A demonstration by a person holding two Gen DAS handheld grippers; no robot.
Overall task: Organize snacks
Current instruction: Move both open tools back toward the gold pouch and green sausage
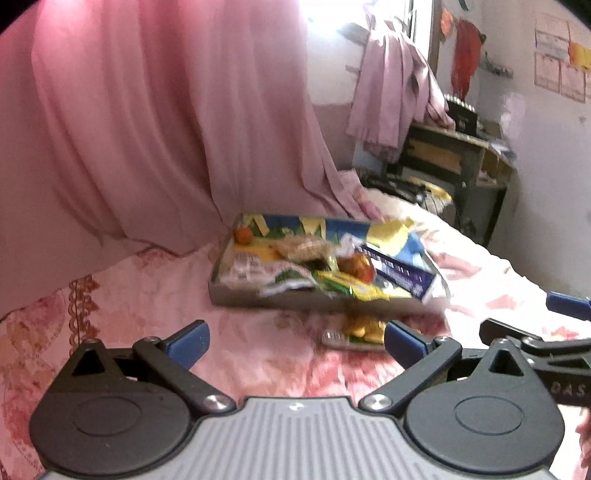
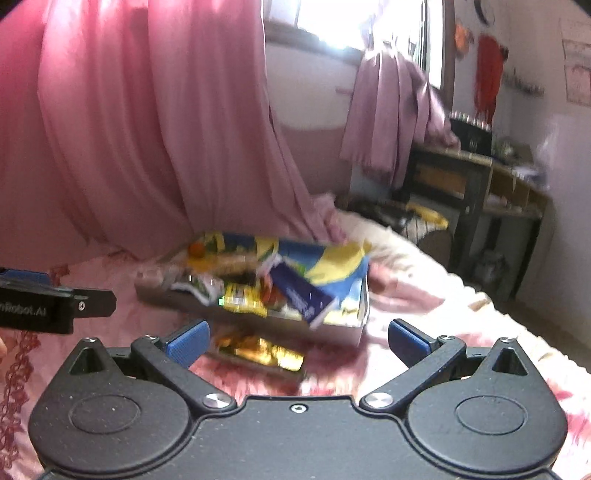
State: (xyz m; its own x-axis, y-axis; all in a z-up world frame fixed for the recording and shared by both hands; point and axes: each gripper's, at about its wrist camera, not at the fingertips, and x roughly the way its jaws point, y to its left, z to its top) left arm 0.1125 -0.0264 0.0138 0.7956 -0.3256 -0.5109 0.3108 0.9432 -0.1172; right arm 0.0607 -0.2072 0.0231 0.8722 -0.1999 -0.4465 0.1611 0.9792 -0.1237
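snack packet [image 1: 364, 330] lies just ahead of released, empty left gripper [image 1: 297, 341], near box [image 1: 258, 295].

**A lived-in bedroom**

The place was a home bedroom: a bed [image 1: 155, 295] under a pink floral cover, pink curtains [image 1: 147, 122] beside a bright window [image 2: 332, 22], clothes hanging [image 1: 391, 92] on the wall, and a cluttered wooden shelf unit [image 1: 454, 158] beyond the bed's far corner.

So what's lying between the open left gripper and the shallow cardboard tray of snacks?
A gold foil snack packet on the pink floral bedspread, just before the tray; left wrist view shows it.
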